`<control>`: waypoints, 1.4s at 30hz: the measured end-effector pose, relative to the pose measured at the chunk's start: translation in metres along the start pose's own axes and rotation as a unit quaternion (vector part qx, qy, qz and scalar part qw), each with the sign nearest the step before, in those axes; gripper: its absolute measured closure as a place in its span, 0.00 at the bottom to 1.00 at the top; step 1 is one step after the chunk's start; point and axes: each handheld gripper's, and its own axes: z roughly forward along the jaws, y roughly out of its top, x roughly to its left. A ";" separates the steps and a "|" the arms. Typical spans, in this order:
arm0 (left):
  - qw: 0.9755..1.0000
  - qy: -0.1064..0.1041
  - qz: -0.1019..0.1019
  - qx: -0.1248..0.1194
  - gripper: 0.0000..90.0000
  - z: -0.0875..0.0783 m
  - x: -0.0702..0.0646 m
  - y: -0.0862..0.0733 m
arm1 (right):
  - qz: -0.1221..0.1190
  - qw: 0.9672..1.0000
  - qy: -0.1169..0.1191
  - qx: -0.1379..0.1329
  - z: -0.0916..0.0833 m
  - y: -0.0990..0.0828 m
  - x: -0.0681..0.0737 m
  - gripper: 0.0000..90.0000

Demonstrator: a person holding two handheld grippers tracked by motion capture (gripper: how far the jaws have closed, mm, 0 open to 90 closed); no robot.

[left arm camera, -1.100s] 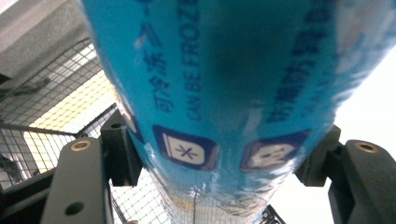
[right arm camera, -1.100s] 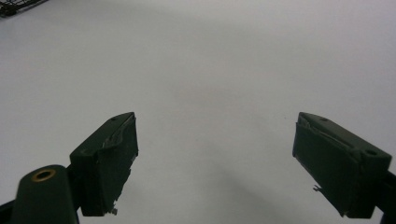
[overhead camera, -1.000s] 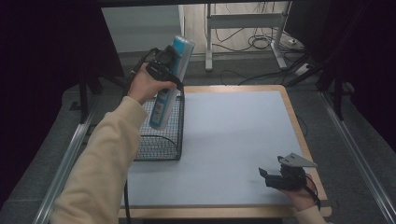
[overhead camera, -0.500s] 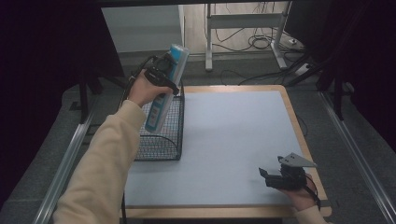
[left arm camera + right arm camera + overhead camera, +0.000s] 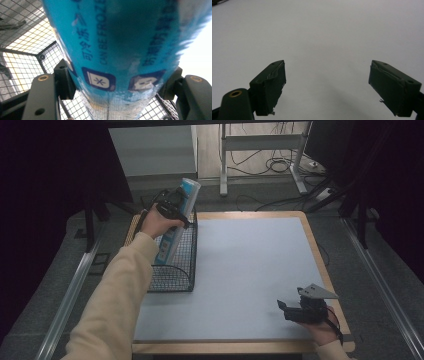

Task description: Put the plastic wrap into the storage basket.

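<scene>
Left gripper (image 5: 172,209) clamped on blue pack (image 5: 177,220), pads pressing both its sides. Pack tilted, lower end inside wire basket (image 5: 172,275) at table's (image 5: 250,270) left edge, top well above the rim; gripped high, probably to lower it in lengthwise. Right gripper (image 5: 295,310) idle near front right corner, jaws apart, nothing between.

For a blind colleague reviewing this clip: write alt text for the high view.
A person's left gripper clamps a tall blue package, tilted with its lower end inside a black wire basket at the left edge of a grey table mat. The right gripper rests open near the mat's front right corner, holding nothing.
</scene>
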 end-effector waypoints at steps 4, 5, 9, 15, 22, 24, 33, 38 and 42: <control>1.000 0.001 0.006 0.009 0.36 0.009 0.000 0.000 | 0.000 1.000 0.000 0.001 0.000 0.000 0.000 0.16; 1.000 0.001 0.006 0.009 0.36 0.009 0.000 0.000 | 0.000 1.000 0.000 0.001 0.000 0.000 0.000 0.16; 1.000 0.001 0.005 0.013 0.36 0.019 0.001 0.001 | -0.001 1.000 -0.001 0.001 0.000 0.000 -0.001 0.16; 1.000 0.005 0.002 0.011 0.36 0.032 -0.001 0.007 | -0.001 1.000 -0.001 0.002 0.000 0.000 -0.001 0.16; 1.000 0.016 0.000 0.007 0.36 0.046 -0.004 0.014 | -0.001 1.000 -0.002 0.002 0.001 -0.001 -0.001 0.16; 1.000 0.015 -0.003 0.015 0.36 0.052 -0.005 0.016 | -0.001 1.000 -0.001 0.002 0.001 -0.001 -0.001 0.16; 1.000 0.011 -0.019 0.021 0.36 0.065 -0.001 0.025 | -0.002 1.000 -0.004 0.003 0.001 -0.001 -0.002 0.16; 0.999 0.002 -0.028 0.016 0.35 0.066 0.003 0.024 | -0.003 1.000 -0.004 0.002 0.002 -0.001 -0.002 0.16; 0.999 0.000 -0.029 0.014 0.35 0.066 0.004 0.023 | -0.004 1.000 -0.003 0.002 0.001 -0.001 -0.001 0.16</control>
